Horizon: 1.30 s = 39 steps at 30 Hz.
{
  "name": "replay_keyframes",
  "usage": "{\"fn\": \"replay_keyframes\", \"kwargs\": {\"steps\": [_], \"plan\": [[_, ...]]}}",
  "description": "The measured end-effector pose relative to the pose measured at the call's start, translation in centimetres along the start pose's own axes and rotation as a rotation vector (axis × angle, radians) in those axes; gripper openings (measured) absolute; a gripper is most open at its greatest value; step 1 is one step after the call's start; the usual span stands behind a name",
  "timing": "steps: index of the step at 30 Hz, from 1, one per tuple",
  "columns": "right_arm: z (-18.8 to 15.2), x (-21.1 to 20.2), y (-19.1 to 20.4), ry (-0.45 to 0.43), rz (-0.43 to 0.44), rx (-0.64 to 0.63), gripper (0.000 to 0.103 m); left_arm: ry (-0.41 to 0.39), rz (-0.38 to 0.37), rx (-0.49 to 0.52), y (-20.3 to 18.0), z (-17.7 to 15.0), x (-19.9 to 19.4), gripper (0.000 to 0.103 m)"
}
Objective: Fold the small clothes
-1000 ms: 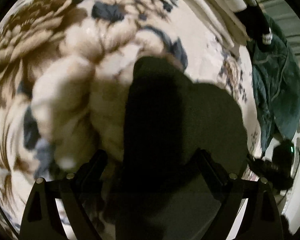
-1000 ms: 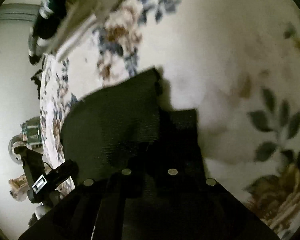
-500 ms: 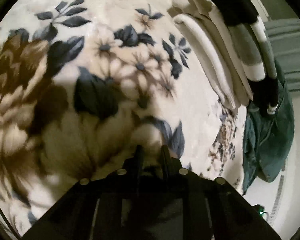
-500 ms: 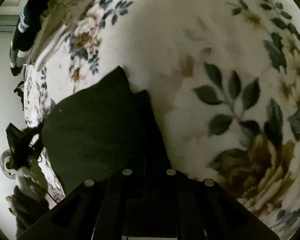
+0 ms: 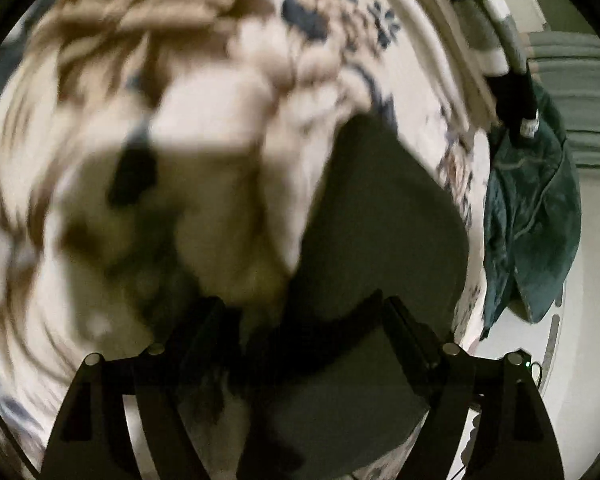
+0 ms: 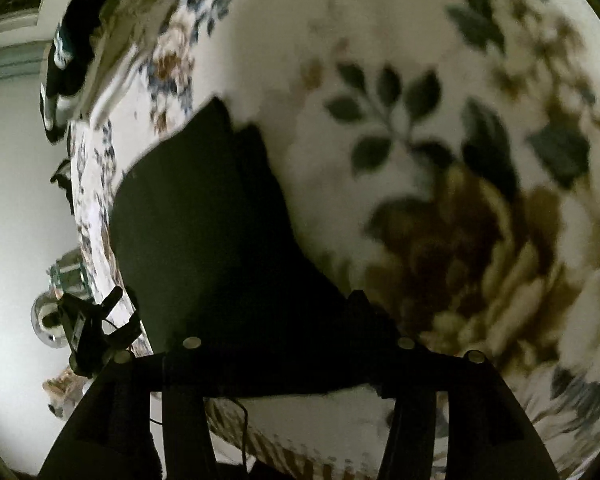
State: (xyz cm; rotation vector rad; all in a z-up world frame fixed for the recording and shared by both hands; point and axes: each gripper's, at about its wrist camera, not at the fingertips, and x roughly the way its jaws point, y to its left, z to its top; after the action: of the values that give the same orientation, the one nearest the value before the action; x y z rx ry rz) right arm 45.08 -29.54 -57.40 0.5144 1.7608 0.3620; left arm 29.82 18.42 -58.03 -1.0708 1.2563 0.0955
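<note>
A small dark garment lies flat on the floral blanket. In the left wrist view my left gripper is open, its fingers spread over the garment's near edge. The view is blurred by motion. In the right wrist view the same garment lies left of centre. My right gripper is open, with its fingers wide apart above the garment's near edge. Neither gripper holds cloth.
A stack of folded light and striped clothes lies at the blanket's far side, also in the right wrist view. A teal garment hangs off the blanket edge. A glass and metal objects stand beyond the edge.
Both grippers were shut half a second ago and are now open. The left gripper has drawn back, so the dark garment shows again in its view.
</note>
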Motion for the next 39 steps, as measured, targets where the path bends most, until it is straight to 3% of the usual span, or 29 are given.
{"fn": "replay_keyframes", "kwargs": {"steps": [1,4,9,13,15,16,17,19,21,23,29,36,37,38,39], "plan": [[-0.3,0.4,0.3,0.006,-0.004,-0.019,0.053,0.005,0.007,0.007,-0.1,-0.5,0.3,0.079],[-1.8,1.6,1.8,0.001,-0.108,-0.131,0.012,0.016,0.051,0.053,-1.0,-1.2,1.0,0.079],[-3.7,0.1,2.0,-0.067,-0.187,-0.106,0.010,0.025,0.089,0.121,-2.0,-1.4,1.2,0.079],[-4.1,0.3,1.1,-0.059,-0.190,-0.083,0.010,0.035,0.099,0.131,-1.8,-1.4,1.5,0.079],[-3.5,0.7,1.4,-0.028,-0.149,-0.089,0.013,0.040,0.090,0.128,-1.7,-1.2,1.7,0.079],[-3.0,0.6,1.5,-0.006,-0.122,-0.093,0.032,0.042,0.074,0.126,-1.6,-1.1,1.7,0.079],[-2.1,0.7,1.7,0.006,-0.096,-0.094,0.060,0.046,0.055,0.125,-1.6,-0.7,1.9,0.080],[-0.3,0.5,1.1,-0.011,0.022,-0.091,0.081,0.056,0.005,0.135,-1.6,0.2,2.6,0.081],[1.7,1.6,0.0,0.008,0.137,-0.067,0.082,0.073,-0.043,0.134,-1.6,1.3,3.7,0.087],[4.1,4.2,-1.1,0.064,0.243,-0.039,0.082,0.101,-0.114,0.123,-1.7,2.5,5.0,0.103],[6.0,7.9,1.0,0.187,0.461,-0.154,0.084,0.132,-0.168,0.118,-2.5,3.6,5.5,0.103],[4.6,11.5,4.4,0.231,0.500,-0.192,0.083,0.113,-0.151,0.202,-4.8,2.9,6.5,0.103],[4.5,11.6,4.8,0.226,0.507,-0.191,0.077,0.102,-0.166,0.219,-5.3,2.8,6.3,0.095],[4.2,11.9,5.4,0.216,0.493,-0.194,0.058,0.087,-0.164,0.243,-5.8,2.6,6.0,0.067],[4.1,12.1,6.1,0.204,0.445,-0.201,0.045,0.071,-0.142,0.261,-6.0,2.6,5.7,0.051]]}}
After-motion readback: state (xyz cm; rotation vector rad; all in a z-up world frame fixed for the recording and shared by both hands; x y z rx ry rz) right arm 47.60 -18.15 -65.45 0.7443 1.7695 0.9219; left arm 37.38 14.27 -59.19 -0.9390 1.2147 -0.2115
